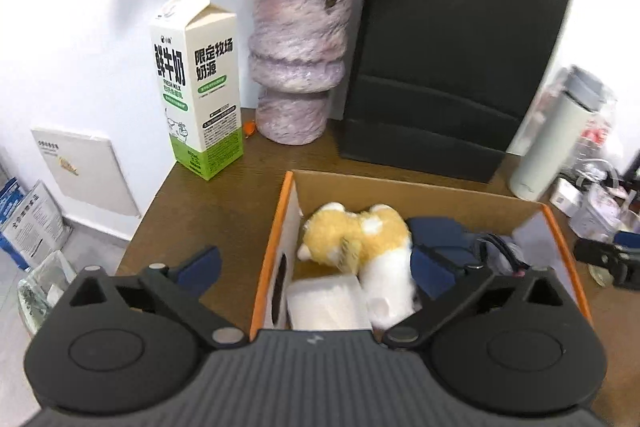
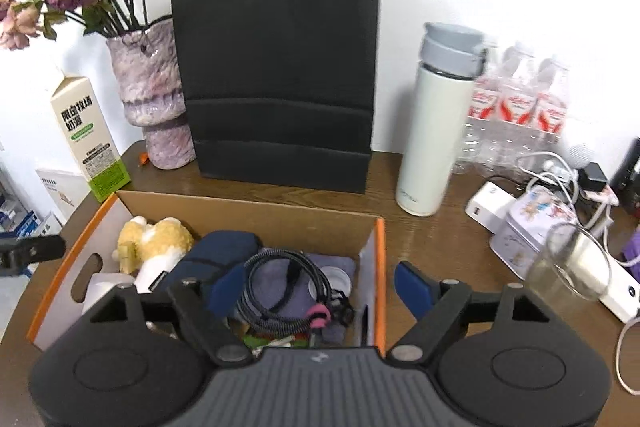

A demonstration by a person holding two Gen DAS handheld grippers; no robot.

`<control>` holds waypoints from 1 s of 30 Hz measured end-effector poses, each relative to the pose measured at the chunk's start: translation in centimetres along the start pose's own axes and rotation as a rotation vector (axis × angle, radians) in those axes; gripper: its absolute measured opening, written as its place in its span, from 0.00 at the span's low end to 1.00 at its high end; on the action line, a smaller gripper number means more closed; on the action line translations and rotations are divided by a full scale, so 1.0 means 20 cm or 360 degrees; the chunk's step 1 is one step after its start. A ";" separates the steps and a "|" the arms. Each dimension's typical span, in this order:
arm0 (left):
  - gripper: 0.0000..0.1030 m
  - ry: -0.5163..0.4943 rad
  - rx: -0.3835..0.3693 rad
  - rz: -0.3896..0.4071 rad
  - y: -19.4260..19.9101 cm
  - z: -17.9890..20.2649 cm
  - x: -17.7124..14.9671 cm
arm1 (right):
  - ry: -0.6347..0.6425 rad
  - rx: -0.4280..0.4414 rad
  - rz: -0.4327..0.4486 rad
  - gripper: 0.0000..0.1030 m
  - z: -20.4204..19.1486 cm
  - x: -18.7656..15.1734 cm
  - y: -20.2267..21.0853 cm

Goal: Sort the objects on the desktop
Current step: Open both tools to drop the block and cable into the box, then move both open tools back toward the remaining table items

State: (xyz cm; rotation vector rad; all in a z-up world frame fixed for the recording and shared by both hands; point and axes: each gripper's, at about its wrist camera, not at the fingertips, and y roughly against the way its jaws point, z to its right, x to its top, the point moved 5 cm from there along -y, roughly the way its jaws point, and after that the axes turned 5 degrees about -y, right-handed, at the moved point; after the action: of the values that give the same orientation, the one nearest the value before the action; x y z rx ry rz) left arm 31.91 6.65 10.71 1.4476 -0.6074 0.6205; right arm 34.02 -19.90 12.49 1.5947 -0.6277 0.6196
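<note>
An open cardboard box (image 1: 420,193) with orange edges sits on the brown table; it also shows in the right wrist view (image 2: 248,211). Inside lie a yellow-and-white plush toy (image 1: 360,239) (image 2: 156,237), a white paper roll (image 1: 326,301), a dark blue pouch (image 2: 222,247) and a coiled black cable (image 2: 280,291). My left gripper (image 1: 316,269) is open and empty over the box's left side. My right gripper (image 2: 320,287) is open and empty, straddling the box's right wall.
At the back stand a milk carton (image 1: 198,83), a purple vase with flowers (image 1: 298,59), a black paper bag (image 2: 280,59) and a white thermos (image 2: 436,123). At the right are water bottles (image 2: 520,103), a printed tin (image 2: 532,227), a clear glass (image 2: 572,263) and chargers with cables (image 2: 492,205).
</note>
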 end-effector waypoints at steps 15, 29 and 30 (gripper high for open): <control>1.00 -0.0293 -0.0242 0.0148 0.47 0.29 -0.84 | -0.0052 0.0271 0.0153 0.82 0.01 -0.82 0.42; 1.00 -0.0269 -0.0254 0.0146 0.68 0.40 -1.49 | -0.0162 0.0141 0.0423 0.82 0.06 -1.53 0.76; 1.00 -0.0264 -0.0243 0.0126 0.68 0.40 -1.51 | -0.0161 0.0138 0.0424 0.82 0.07 -1.55 0.77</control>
State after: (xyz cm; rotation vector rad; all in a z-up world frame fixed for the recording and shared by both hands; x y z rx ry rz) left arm 0.85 -1.52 -0.91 1.3444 -0.8284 0.5073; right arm 1.20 -21.37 1.27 1.6444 -0.9089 0.7743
